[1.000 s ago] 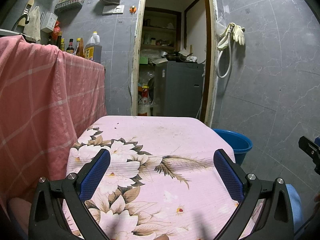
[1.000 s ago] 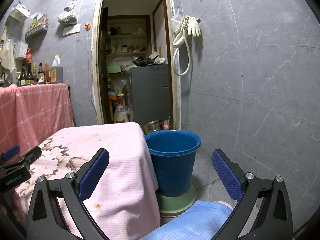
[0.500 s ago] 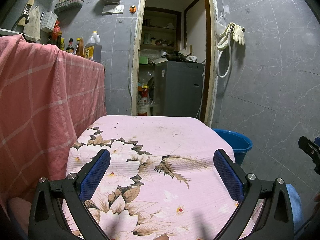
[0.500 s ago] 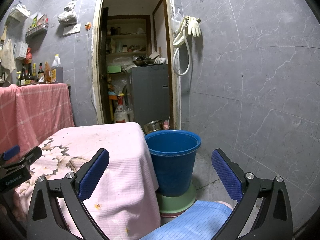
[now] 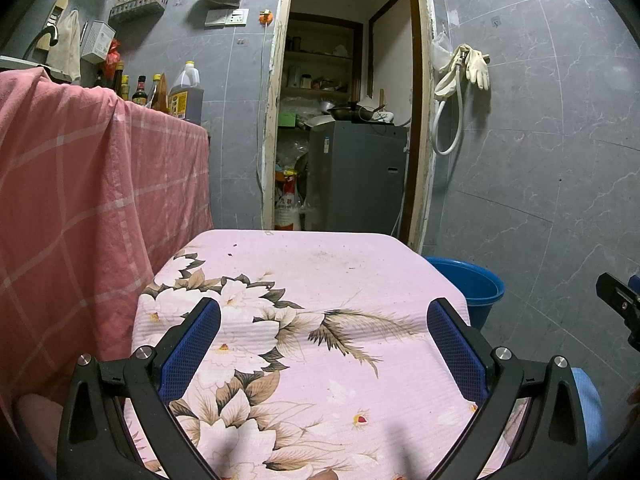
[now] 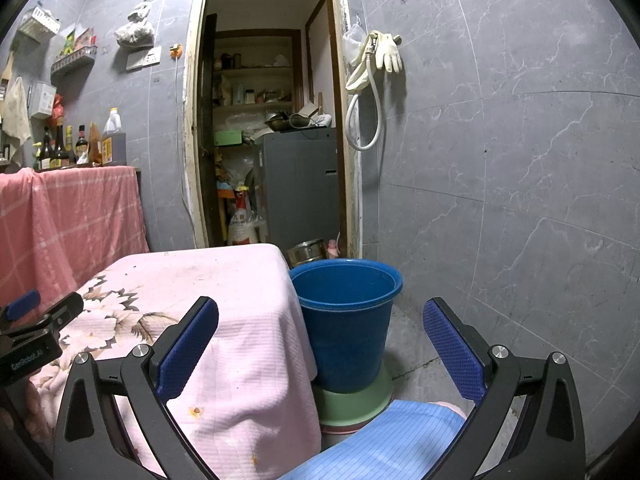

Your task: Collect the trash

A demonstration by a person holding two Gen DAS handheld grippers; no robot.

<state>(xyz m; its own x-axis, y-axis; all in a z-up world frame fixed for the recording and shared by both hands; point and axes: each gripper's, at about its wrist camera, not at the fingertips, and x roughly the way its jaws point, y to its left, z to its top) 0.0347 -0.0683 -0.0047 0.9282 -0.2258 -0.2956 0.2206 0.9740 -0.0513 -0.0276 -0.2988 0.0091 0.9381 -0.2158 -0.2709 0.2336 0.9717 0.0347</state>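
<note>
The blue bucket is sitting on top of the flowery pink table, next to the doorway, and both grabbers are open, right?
Not quite. The blue bucket isn't on the flowery pink table; the right wrist view shows it beside the table, standing on a green base on the floor. The rest holds: it is near the doorway, and the left gripper and right gripper are both open.

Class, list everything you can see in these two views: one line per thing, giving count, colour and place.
Table: one, pink flowered cloth, centre.
Bucket: one, blue, right of table, on green basin.
Draped cloth: one, pink checked, left.
Bottles: several, dark and amber, on left counter.
Gloves: pale yellow, hung on wall with white hose.
Cabinet: one, grey, inside doorway.
Trash: none visible.
Left tool: black, blue pads, open, above table.
Right tool: same, open, facing bucket.
</note>
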